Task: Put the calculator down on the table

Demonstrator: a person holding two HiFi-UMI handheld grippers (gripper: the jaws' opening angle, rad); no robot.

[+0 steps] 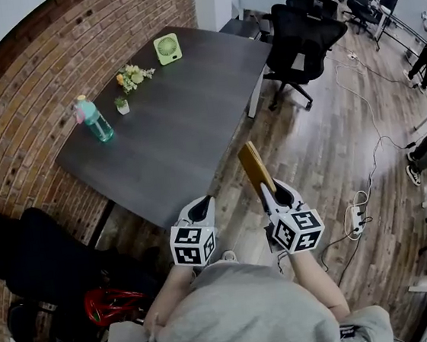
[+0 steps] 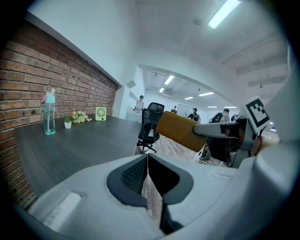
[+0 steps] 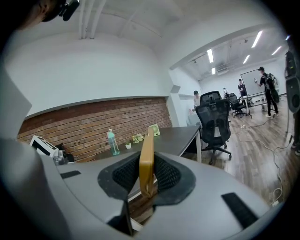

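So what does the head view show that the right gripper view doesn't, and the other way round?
Only the head view: both grippers from above, the left gripper beside the right gripper, plus the person's grey top and a power strip on the floor.

Only the right gripper view: its jaws pressing on both faces of the yellow calculator, seen edge-on, plus the ceiling lights and a whiteboard.

Both: the calculator, the dark table, the teal bottle, the green fan and the black chair.
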